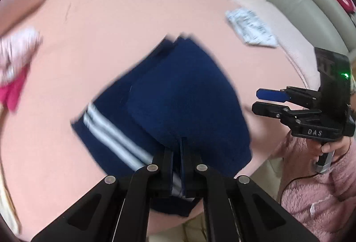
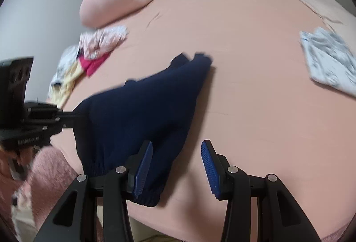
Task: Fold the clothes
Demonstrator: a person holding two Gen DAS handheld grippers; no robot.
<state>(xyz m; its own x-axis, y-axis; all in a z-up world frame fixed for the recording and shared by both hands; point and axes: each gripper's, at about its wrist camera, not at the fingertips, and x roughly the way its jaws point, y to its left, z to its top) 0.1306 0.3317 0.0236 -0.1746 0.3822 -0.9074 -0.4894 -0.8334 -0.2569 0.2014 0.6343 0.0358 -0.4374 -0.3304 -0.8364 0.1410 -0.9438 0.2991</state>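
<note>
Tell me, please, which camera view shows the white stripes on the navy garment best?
The left wrist view. There the white stripes run plainly across the navy garment, toward the left gripper, which is shut on the cloth. The right wrist view shows the same garment only as plain navy; no stripes appear there.

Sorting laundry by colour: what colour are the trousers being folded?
Navy trousers with white side stripes, clearest in the left wrist view.

Soft even daylight, strong fisheye bending, motion blur, dark corners
</note>
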